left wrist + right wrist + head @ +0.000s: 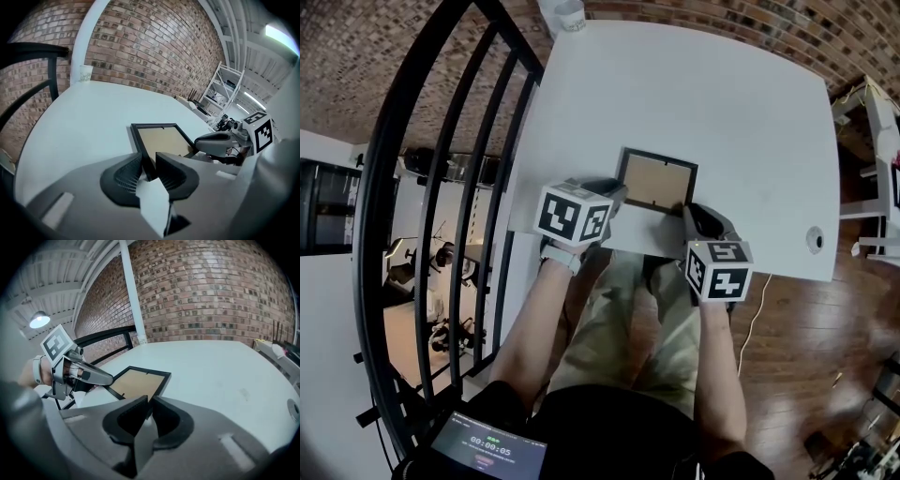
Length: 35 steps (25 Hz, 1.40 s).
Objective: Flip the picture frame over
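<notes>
Jaws of the left gripper [149, 166] are drawn narrow onto the black rim of the picture frame [161, 143] at its near left corner, with the rim passing between the two ribbed pads. Jaws of the right gripper [149, 408] are likewise nearly closed, pinching the rim at the near right corner of the same frame [138, 383]. In the head view, the left gripper [617, 192] and right gripper [692, 214] flank the near edge of the frame [656, 181]. The frame sits close to the near edge of the white table [722, 94] with its brown backing board [658, 180] facing up. Whether the near edge is already raised off the table cannot be told. A paper cup [569, 11] stands well apart at the far edge. The step in hand appears to be the two-point grasp that precedes the turn. To do it well, both grips should hold only the rim, at matching depth. The two grippers should rise together so the frame pivots on its far edge rather than twisting. Rotation should be slow through the vertical, where a narrow pinch on a smooth rim is most likely to slip. The frame is best lowered onto its face away from the table's near edge.
</notes>
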Tool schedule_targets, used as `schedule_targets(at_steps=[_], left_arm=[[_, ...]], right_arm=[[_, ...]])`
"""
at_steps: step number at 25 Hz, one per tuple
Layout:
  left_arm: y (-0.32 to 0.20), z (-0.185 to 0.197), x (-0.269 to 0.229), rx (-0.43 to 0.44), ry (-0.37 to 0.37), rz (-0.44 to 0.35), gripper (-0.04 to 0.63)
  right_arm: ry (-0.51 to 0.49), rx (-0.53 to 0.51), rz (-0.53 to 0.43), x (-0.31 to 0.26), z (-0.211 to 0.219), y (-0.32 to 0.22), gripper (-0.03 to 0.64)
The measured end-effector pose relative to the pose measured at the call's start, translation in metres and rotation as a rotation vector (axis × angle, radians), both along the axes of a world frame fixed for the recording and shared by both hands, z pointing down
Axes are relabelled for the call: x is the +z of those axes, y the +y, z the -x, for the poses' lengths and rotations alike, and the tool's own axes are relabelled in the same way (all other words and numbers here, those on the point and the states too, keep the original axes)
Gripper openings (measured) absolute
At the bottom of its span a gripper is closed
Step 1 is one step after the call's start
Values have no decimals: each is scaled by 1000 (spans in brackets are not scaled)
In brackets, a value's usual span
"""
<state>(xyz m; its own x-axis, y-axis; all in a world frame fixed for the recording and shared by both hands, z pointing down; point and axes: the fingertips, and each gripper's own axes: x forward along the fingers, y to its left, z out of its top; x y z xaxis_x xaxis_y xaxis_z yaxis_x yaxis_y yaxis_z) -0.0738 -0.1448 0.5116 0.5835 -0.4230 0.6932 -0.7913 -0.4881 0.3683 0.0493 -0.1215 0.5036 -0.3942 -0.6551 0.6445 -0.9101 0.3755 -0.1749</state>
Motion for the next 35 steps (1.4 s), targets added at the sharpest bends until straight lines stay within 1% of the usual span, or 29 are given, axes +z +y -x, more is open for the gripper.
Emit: schedule_targets(at_steps=[3,6,10,14,17,22,26,28,30,31,35], left_arm=[[1,1,-2,-6,13,-11,101],[0,4,-15,-31,39,-51,89],[1,4,-37,-45,85,-99,87],[2,-4,-63,-50,154,-141,84],[3,-13,-81,-39,203,-168,78],[3,-31,-106,-19,300,-202,69],[7,-47,-124,5,361,-225,64],[9,-55,-132,23,385,-234,60],[12,-63,-137,39,399,-239,20],[12,-66,-139,45,403,-241,14],[15,-80,-146,70,426,-245,12]], right_arm=[[-1,-4,2,1,1,1,25],[-6,-6,4,0,1,1,23],[-12,-2,12,0,-2,1,20],[-16,-4,19,0,-3,2,11],[-20,-5,26,0,-5,2,-7],[-28,-1,41,3,-12,0,-8],[6,-23,58,7,-13,2,-8],[15,-31,62,8,-12,3,-8],[17,-35,63,8,-11,3,-8],[16,-37,63,8,-11,3,-8],[-3,-50,57,6,-10,3,-8]])
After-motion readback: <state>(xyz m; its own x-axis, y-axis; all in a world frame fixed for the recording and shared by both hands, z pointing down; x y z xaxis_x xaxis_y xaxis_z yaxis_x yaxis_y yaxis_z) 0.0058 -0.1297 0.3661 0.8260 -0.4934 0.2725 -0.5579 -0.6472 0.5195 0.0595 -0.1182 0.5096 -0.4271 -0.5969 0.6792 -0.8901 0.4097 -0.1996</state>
